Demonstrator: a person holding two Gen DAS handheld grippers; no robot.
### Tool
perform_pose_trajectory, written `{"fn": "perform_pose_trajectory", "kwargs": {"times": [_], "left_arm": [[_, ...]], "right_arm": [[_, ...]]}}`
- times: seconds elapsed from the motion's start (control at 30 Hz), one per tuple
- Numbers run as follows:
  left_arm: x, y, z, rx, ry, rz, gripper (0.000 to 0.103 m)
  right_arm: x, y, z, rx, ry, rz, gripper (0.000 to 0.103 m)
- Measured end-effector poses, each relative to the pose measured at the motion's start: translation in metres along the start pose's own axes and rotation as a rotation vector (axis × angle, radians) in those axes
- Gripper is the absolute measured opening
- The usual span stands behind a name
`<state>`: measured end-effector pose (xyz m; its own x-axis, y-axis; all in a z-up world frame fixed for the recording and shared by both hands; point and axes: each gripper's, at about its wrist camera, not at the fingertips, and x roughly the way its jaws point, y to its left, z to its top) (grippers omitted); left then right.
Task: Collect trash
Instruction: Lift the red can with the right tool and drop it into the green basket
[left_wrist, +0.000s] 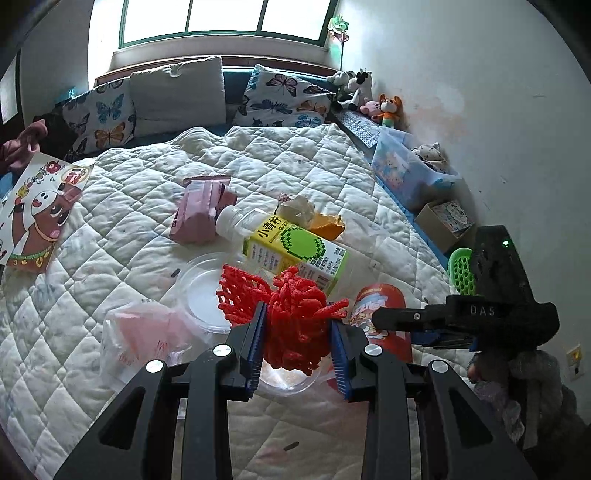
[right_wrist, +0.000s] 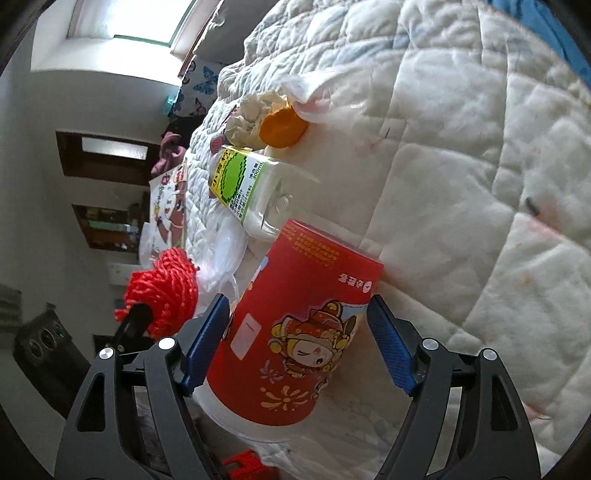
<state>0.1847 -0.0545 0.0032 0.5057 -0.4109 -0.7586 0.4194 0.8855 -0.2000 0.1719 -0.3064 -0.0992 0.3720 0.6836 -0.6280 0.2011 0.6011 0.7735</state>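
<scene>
Left gripper (left_wrist: 297, 334) clamps a crumpled red mesh net (left_wrist: 291, 317) for binning; right gripper (right_wrist: 297, 345), open, straddles the red printed paper cup (right_wrist: 295, 328) at twelve o'clock, seemingly untouched.

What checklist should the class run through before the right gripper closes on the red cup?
1. Left gripper clamped on red foam net: ok.
2. Red cup between the right gripper pads: ok.
3. Right pads pressing the cup: not ok, a gap shows on one side.
4. Plastic bottle clear of the pads: ok.
5. Cup empty: cannot tell.
</scene>
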Motion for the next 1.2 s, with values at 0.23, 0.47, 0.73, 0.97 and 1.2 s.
{"fn": "perform_pose_trajectory", "kwargs": {"times": [0.23, 0.47, 0.73, 0.97, 1.2], "left_arm": [[-0.003, 0.003, -0.002, -0.004, 0.001, 0.005, 0.031], [-0.005, 0.001, -0.002, -0.003, -0.001, 0.002, 0.031], [-0.004, -0.026, 0.001, 0.031, 0.0, -0.029, 0.031], [0.004, -0.054, 0.003, 0.059, 0.007, -0.069, 0.031], [0.016, -0.093, 0.007, 0.103, 0.027, -0.119, 0.031]], "right_arm": [[-0.006, -0.008, -0.001, 0.038, 0.008, 0.061, 0.075], [-0.04, 0.017, -0.015, -0.148, -0.106, -0.034, 0.072], [-0.084, 0.039, -0.044, -0.38, -0.281, -0.206, 0.07], [-0.101, 0.043, -0.054, -0.471, -0.367, -0.312, 0.07], [-0.144, 0.01, -0.047, -0.416, -0.438, -0.373, 0.07]]}}
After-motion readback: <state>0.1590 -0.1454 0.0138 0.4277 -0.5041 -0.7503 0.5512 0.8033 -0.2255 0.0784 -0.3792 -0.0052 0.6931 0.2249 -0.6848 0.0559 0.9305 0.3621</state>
